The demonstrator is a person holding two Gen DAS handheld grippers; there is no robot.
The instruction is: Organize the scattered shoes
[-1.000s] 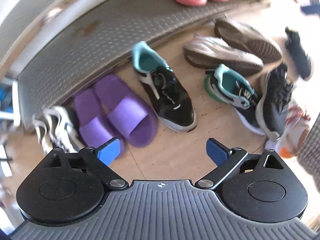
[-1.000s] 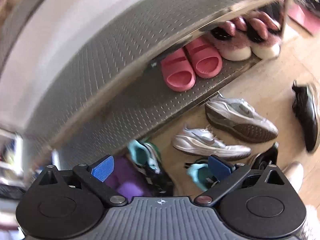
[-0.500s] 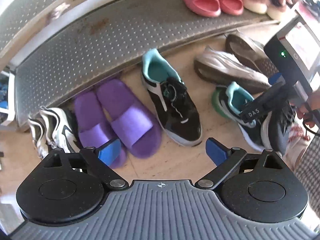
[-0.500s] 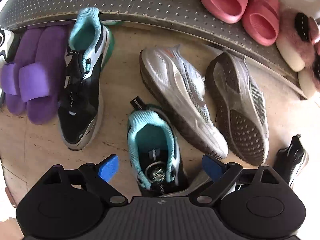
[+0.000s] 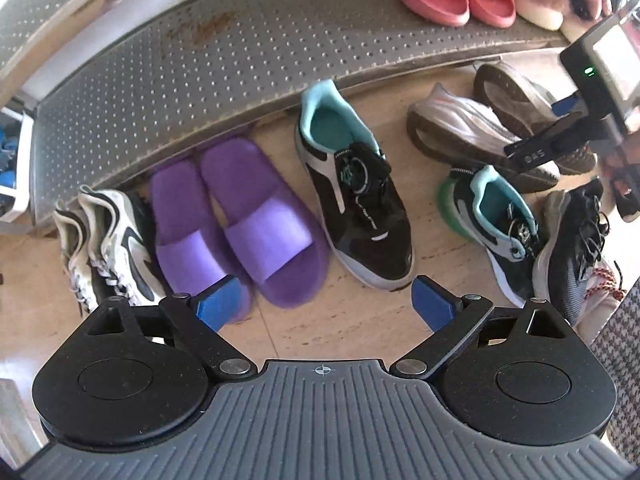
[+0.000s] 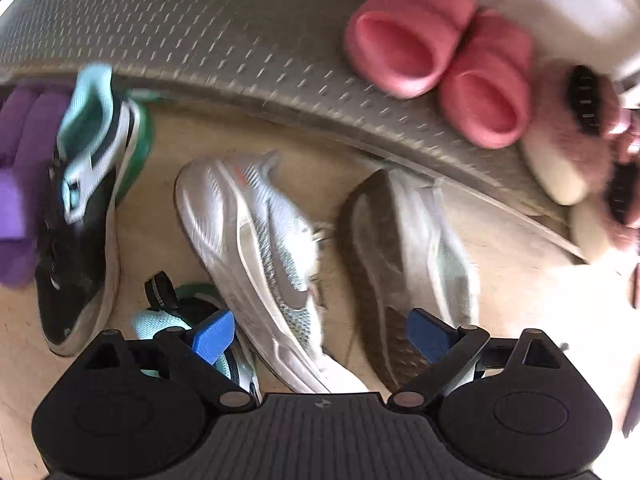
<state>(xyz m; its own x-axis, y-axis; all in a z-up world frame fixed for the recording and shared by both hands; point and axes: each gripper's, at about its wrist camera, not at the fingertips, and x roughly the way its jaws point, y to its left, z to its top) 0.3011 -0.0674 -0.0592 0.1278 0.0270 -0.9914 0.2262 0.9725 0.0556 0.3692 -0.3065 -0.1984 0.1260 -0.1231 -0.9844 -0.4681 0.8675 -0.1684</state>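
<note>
We see bare beige floor (image 5: 352, 332) under our left gripper (image 5: 326, 306), which gapes wide on nothing; "DAS" shows on the right gripper (image 6: 320, 334), whose jaws, just narrowing yet wide apart, straddle a white mesh running shoe (image 6: 256, 248) lying sideways below the perforated grey metal shelf (image 5: 248, 56) edge

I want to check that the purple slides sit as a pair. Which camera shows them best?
The left wrist view: both purple slides lie whole and sharp, side by side on the floor, heels at the rack. The right wrist view catches only a blurred purple sliver at its left edge.
</note>
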